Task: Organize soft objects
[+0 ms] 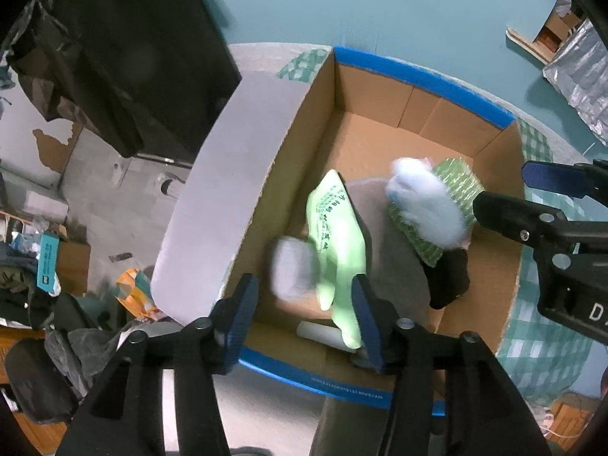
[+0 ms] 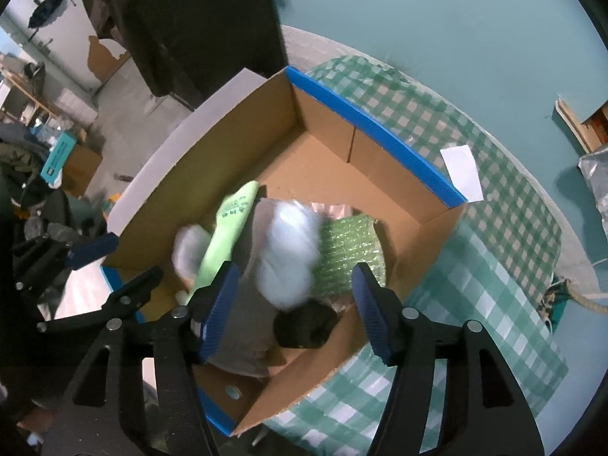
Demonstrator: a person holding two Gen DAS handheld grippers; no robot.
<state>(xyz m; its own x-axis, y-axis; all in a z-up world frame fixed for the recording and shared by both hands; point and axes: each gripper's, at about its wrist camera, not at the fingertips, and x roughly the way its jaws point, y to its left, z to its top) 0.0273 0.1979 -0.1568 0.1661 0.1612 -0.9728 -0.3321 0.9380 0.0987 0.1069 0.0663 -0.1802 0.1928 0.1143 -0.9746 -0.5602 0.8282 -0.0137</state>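
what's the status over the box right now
Left hand-held gripper open, right hand-held gripper open, nothing held. Green bag and white fluff in cardboard box. No obstruction.

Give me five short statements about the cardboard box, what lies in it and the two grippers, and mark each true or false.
1. The brown cardboard box with blue-taped rim holds several soft items. True.
2. The pale green printed plastic bag lies on the checked cloth outside the box. False: it is inside the box.
3. The fluffy white tuft lies beside the green bubble-wrap sheet. True.
4. The left gripper is clamped shut on the black soft lump. False: its jaws stand open, gripping nothing.
5. The right gripper is open above the box. True.
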